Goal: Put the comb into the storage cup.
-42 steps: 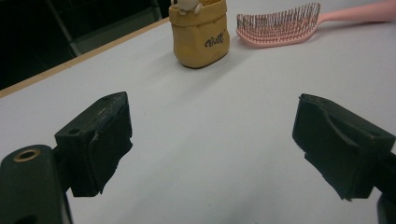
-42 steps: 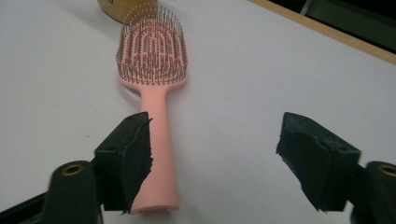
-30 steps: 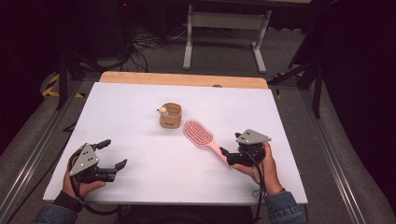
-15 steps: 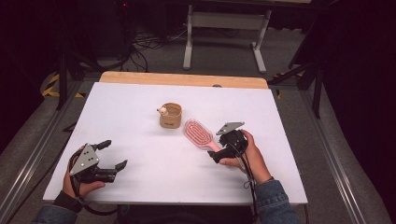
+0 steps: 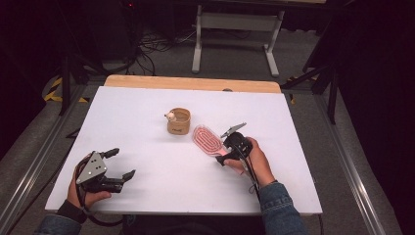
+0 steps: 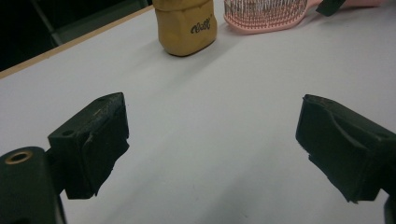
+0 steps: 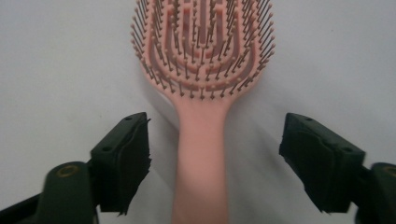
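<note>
A pink hairbrush (image 5: 207,140) lies bristles up on the white table (image 5: 274,112), its handle pointing toward the person. My right gripper (image 5: 224,153) is lowered over that handle. In the right gripper view the brush (image 7: 203,46) runs up the middle and the handle lies between the two jaws of this gripper (image 7: 215,154), with a gap on each side. The jaws have just been closing, and no pad touches the handle. My left gripper (image 5: 122,163) rests at the near left, open and empty (image 6: 212,149).
A tan cup (image 5: 179,121) with a small figure on its rim stands just left of the brush head; it also shows in the left gripper view (image 6: 187,25). A wooden strip (image 5: 191,83) borders the table's far edge. Metal stand legs rise behind it.
My right gripper has moved left and down from beside the brush's handle end until its jaws stand on either side of the handle. The left gripper has stayed put.
</note>
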Action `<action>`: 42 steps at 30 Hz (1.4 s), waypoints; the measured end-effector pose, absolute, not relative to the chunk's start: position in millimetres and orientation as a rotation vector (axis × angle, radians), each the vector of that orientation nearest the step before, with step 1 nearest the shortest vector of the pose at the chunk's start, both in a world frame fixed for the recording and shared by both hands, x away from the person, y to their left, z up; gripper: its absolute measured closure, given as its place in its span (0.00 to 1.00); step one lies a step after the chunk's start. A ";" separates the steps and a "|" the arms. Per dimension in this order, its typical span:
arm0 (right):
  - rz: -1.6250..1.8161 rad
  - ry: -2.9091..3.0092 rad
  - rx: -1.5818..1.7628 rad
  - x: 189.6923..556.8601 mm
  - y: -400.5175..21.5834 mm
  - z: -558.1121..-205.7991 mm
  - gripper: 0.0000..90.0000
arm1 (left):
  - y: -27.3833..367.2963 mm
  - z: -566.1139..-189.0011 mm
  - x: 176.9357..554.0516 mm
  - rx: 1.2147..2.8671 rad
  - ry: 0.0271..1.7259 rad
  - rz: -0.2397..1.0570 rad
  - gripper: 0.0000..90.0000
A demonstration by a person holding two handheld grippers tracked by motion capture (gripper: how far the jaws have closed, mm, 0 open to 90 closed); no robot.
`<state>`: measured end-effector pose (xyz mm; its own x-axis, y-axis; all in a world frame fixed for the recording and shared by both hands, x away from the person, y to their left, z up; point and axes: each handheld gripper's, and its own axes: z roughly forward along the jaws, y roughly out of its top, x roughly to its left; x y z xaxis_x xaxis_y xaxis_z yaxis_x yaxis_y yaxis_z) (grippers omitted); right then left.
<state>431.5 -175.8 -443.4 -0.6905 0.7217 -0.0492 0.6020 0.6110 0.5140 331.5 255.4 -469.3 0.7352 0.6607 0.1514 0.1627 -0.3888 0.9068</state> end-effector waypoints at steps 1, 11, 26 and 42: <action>0.690 2.588 1.086 432.2 -176.1 -444.0 0.35 | 255.1 -469.5 331.5 1.930 0.631 0.620 0.12; 0.718 2.593 1.063 431.6 -176.2 -446.4 0.66 | 253.8 -470.0 332.2 1.944 0.627 0.612 0.12; 0.794 2.568 0.993 422.0 -175.7 -447.6 0.77 | 253.5 -470.0 332.9 1.937 0.633 0.600 0.12; 0.973 2.430 0.965 407.7 -186.1 -431.4 0.77 | 255.5 -468.2 332.4 1.917 0.646 0.610 0.10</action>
<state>407.7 -186.1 -431.4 -0.7068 0.7043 -0.0663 0.4639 0.5322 0.7082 332.4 255.5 -468.2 0.7319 0.6679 0.1349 0.1734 -0.3740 0.9111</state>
